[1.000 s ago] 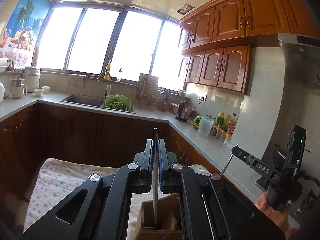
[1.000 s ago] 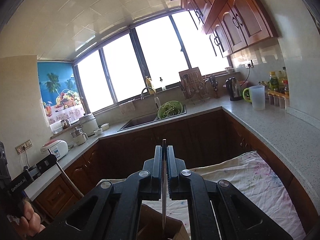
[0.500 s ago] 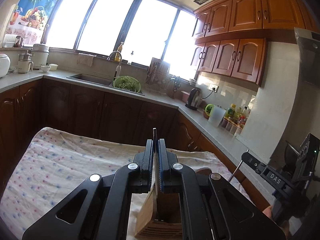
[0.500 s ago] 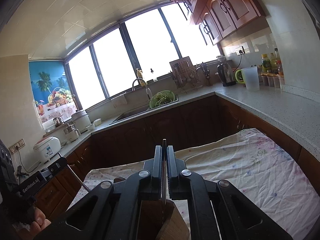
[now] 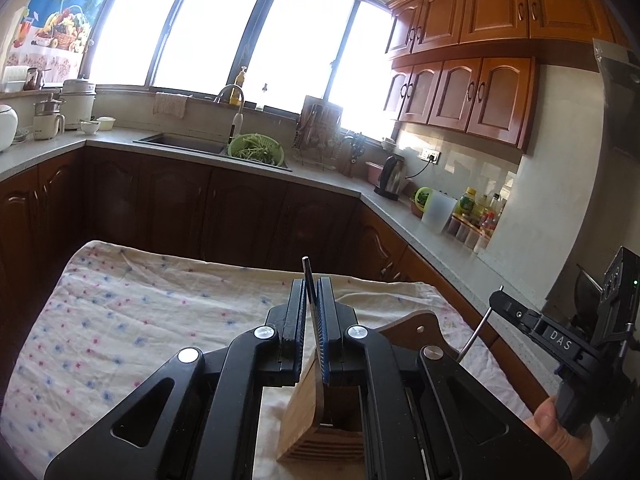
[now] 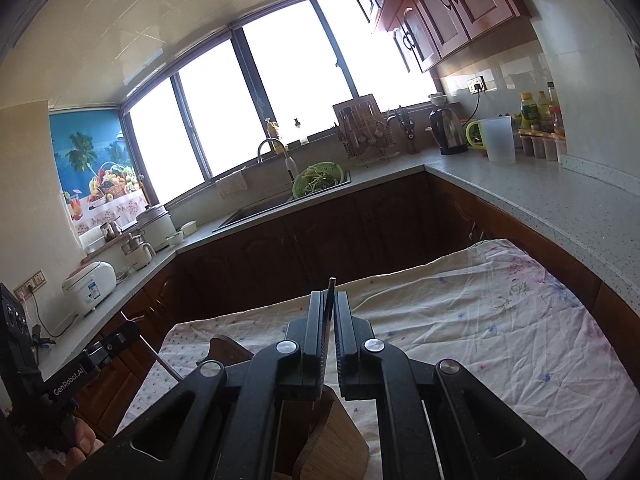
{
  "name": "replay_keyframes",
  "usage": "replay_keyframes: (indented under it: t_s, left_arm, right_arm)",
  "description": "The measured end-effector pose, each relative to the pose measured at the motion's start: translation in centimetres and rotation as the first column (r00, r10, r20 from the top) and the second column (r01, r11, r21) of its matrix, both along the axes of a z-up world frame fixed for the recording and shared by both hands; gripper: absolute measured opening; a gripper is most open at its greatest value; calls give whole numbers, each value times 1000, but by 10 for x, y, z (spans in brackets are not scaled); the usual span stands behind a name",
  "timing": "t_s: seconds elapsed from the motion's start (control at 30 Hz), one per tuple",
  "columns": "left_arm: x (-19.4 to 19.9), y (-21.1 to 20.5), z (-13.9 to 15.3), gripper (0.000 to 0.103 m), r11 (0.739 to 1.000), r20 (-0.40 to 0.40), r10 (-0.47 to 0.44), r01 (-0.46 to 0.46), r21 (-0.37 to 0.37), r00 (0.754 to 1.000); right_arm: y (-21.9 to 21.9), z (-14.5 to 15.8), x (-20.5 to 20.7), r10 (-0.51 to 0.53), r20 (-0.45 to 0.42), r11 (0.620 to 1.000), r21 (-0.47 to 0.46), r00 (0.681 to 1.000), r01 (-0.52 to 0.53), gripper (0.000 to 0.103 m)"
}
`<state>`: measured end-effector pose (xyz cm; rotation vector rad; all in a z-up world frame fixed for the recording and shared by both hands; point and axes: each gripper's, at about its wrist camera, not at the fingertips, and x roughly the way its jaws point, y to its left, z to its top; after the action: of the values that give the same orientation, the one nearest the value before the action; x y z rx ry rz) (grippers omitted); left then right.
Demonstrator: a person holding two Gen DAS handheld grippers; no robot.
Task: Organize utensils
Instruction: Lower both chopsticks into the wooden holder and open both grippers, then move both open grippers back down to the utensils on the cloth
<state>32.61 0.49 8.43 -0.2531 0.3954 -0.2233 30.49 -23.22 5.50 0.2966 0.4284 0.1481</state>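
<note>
1. My left claw [image 5: 311, 312] pinches a thin metal utensil [image 5: 309, 284] at bottom middle.
2. My right claw [image 6: 329, 322] pinches another thin utensil [image 6: 330, 292].
3. Both hang over the wooden holder [image 5: 320, 420] on the cloth-covered counter [image 5: 132, 320].
4. I should keep each one straight and lower it slowly into a slot.
5. The cloth is bare at left; the counter's edge is near on the right.

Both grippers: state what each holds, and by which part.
The left gripper pinches a thin metal utensil just below its top end, above the wooden holder. The right gripper grips another thin utensil the same way.
</note>
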Motion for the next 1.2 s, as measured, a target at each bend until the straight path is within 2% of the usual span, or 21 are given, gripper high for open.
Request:
replay_keyframes:
  t_s: [0.07,0.1,0.13,0.17,0.2,0.23,0.27,0.3,0.33,0.53,0.63,0.73,0.97,1.2]
  left_arm:
    - [1,0,1,12,1000,-19,11,-11,5,1000]
    - [1,2,1,23,1000,-25,15,-15,4,1000]
    - [-1,3,1,41,1000,-31,24,-24,3,999]
    - [-3,6,1,52,999,-36,38,-38,-1,999]
    - [-8,10,1,63,999,-28,47,-47,-10,998]
    - [-13,13,2,64,998,-21,53,-53,-19,998]
    - [-17,14,2,66,998,-25,59,-60,-20,998]
    - [-20,16,2,74,997,-34,69,-69,-17,997]
    - [-24,18,2,78,997,-41,78,-78,-16,996]
    - [-53,31,-4,81,995,-97,84,-89,-42,992]
    - [-70,31,-5,83,996,-117,80,-84,-28,990]
    - [-89,31,-5,86,997,-125,75,-78,-16,989]
    - [-132,35,-9,87,997,-154,69,-72,-15,986]
    - [-166,27,-25,87,999,-196,49,-52,-9,979]
  right_arm:
    - [-2,1,0,-4,-1,1000,7,1000,4,10]
    - [-3,1,0,-2,-4,1000,13,1000,2,13]
    - [-5,2,1,2,-9,1000,21,1000,-2,23]
    - [-7,2,0,5,-12,1000,30,1000,-5,34]
    - [-8,4,-1,7,-13,999,41,1000,-7,60]
    - [-10,5,-3,9,-6,999,50,1000,-9,73]
    - [-12,7,-8,5,4,999,51,1000,-5,77]
    - [-12,9,-12,-1,12,999,50,1000,0,80]
    - [-14,11,-17,-1,17,999,50,1000,0,80]
    - [-23,11,-43,14,2,997,77,1000,-14,89]
    - [-27,10,-60,19,-8,997,79,1000,-19,94]
    - [-32,8,-79,21,-21,996,83,1000,-19,94]
    - [-46,1,-125,20,-59,996,87,998,-15,94]
    - [-56,-16,-165,20,-115,996,91,993,-10,94]
